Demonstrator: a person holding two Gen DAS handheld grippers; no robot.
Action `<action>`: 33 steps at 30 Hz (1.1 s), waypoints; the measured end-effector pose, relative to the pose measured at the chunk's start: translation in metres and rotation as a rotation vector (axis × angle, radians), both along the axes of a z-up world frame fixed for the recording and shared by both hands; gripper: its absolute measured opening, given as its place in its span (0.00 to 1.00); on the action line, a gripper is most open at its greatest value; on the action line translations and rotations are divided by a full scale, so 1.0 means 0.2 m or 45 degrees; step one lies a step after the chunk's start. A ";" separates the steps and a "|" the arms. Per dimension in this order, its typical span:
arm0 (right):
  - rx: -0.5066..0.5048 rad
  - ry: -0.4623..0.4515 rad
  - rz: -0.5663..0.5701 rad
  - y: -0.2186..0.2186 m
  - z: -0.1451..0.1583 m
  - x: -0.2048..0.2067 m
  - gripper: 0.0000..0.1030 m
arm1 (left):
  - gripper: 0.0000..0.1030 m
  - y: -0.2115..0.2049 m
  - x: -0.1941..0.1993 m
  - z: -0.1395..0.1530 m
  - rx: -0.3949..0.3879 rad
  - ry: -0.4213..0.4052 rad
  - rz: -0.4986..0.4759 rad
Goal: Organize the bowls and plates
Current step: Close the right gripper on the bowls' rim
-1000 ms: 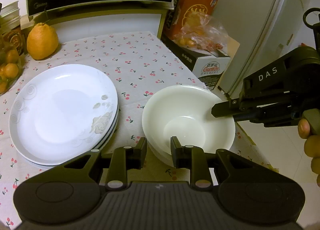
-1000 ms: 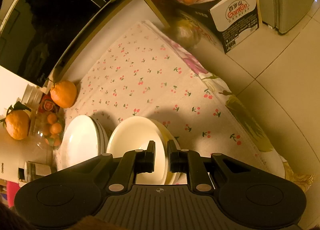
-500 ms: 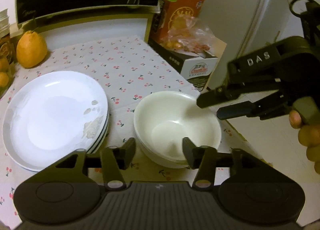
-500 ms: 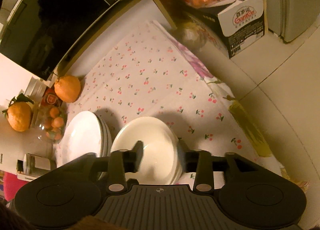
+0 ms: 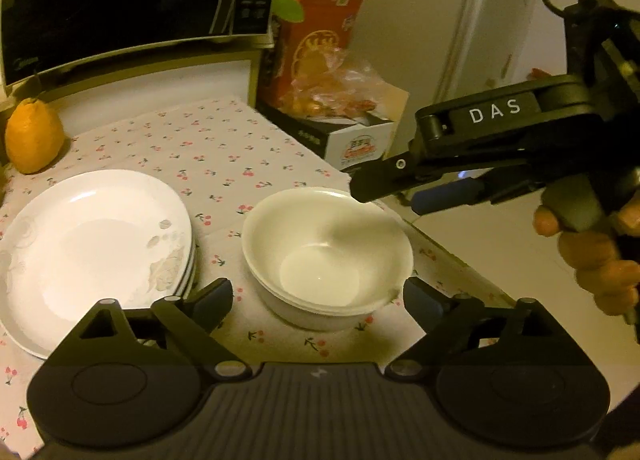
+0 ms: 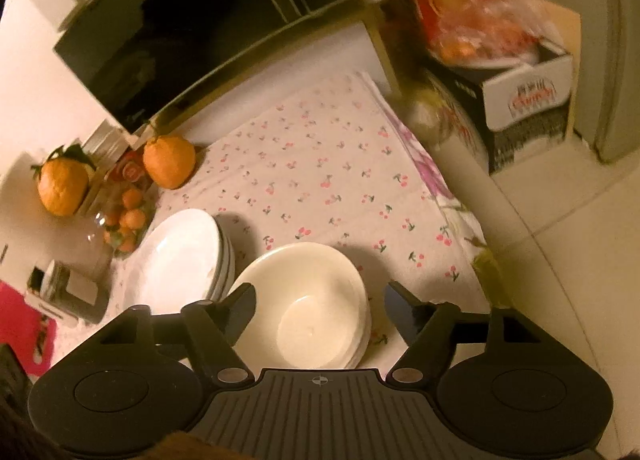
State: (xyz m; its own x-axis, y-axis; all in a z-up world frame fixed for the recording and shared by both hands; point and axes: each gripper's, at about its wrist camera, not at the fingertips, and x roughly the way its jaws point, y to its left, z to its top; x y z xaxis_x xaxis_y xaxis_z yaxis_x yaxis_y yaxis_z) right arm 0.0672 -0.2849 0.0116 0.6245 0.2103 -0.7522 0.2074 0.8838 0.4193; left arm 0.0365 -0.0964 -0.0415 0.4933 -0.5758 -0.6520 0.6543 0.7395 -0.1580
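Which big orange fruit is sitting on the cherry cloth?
The one nearest the microwave, touching the cloth's corner. The other big one has leaves and sits off the cloth, farther left.

2 stacks (image 5: 92,244) (image 5: 328,256), 2 tools (image 5: 318,296) (image 6: 320,300)

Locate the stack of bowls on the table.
In the left wrist view the stack of bowls sits on the cherry-print tablecloth, just right of the stack of plates, near the table's right edge.
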 end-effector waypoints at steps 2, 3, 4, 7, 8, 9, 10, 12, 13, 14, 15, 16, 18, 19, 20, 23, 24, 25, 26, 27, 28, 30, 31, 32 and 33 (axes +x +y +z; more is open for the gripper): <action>-0.013 -0.037 0.016 0.00 -0.02 -0.02 0.74 | 0.90 0.01 0.00 -0.03 -0.012 0.007 -0.026; -0.018 -0.049 0.024 0.00 -0.03 -0.03 0.74 | 0.90 0.01 0.00 -0.04 -0.010 0.011 -0.035; -0.021 -0.057 0.030 -0.01 -0.04 -0.03 0.74 | 0.90 0.01 0.00 -0.06 -0.001 0.012 -0.042; -0.026 -0.067 0.030 -0.02 -0.09 -0.05 0.74 | 0.90 0.00 0.00 -0.10 0.028 -0.003 -0.064; -0.026 -0.070 0.026 -0.03 -0.10 -0.05 0.74 | 0.90 -0.01 0.00 -0.11 0.041 -0.009 -0.070; -0.024 -0.074 0.019 -0.04 -0.11 -0.06 0.74 | 0.90 -0.01 -0.01 -0.12 0.058 -0.018 -0.074; -0.019 -0.079 0.008 -0.05 -0.12 -0.06 0.74 | 0.90 -0.02 0.00 -0.13 0.074 -0.027 -0.077; -0.009 -0.087 -0.019 -0.08 -0.14 -0.07 0.74 | 0.89 -0.03 0.00 -0.15 0.088 -0.034 -0.080; -0.005 -0.087 -0.030 -0.08 -0.15 -0.07 0.74 | 0.89 -0.03 0.01 -0.16 0.091 -0.035 -0.083; -0.001 -0.087 -0.040 -0.09 -0.16 -0.07 0.74 | 0.89 -0.04 0.01 -0.16 0.093 -0.038 -0.087; 0.004 -0.084 -0.045 -0.10 -0.17 -0.07 0.74 | 0.89 -0.04 0.02 -0.16 0.095 -0.043 -0.090; 0.006 -0.078 -0.043 -0.11 -0.17 -0.06 0.74 | 0.89 -0.05 0.02 -0.16 0.100 -0.050 -0.093; 0.003 -0.077 -0.041 -0.11 -0.18 -0.06 0.74 | 0.88 -0.06 0.02 -0.17 0.103 -0.062 -0.095; 0.000 -0.078 -0.035 -0.11 -0.18 -0.06 0.74 | 0.88 -0.07 0.03 -0.17 0.103 -0.065 -0.093; -0.002 -0.076 -0.028 -0.11 -0.19 -0.05 0.74 | 0.88 -0.07 0.03 -0.17 0.104 -0.066 -0.093; -0.009 -0.066 -0.012 -0.09 -0.20 -0.04 0.74 | 0.87 -0.08 0.04 -0.18 0.109 -0.071 -0.096; -0.011 -0.061 -0.006 -0.08 -0.21 -0.03 0.74 | 0.87 -0.08 0.04 -0.18 0.110 -0.071 -0.097; -0.014 -0.057 -0.001 -0.07 -0.21 -0.03 0.74 | 0.87 -0.09 0.05 -0.18 0.111 -0.071 -0.099; -0.018 -0.051 0.003 -0.07 -0.22 -0.02 0.74 | 0.87 -0.09 0.04 -0.18 0.111 -0.072 -0.102; -0.022 -0.047 0.005 -0.06 -0.22 -0.02 0.74 | 0.87 -0.09 0.04 -0.18 0.112 -0.073 -0.104; -0.026 -0.044 0.008 -0.06 -0.23 -0.01 0.73 | 0.87 -0.09 0.05 -0.18 0.114 -0.075 -0.106; -0.032 -0.039 0.010 -0.05 -0.23 -0.01 0.73 | 0.86 -0.10 0.05 -0.19 0.116 -0.078 -0.109; -0.033 -0.038 0.010 -0.04 -0.24 0.00 0.72 | 0.85 -0.10 0.05 -0.19 0.115 -0.080 -0.111; -0.034 -0.037 0.010 -0.04 -0.24 0.00 0.68 | 0.84 -0.10 0.05 -0.18 0.114 -0.081 -0.112; -0.034 -0.036 0.010 -0.04 -0.24 0.01 0.65 | 0.84 -0.11 0.05 -0.18 0.110 -0.081 -0.114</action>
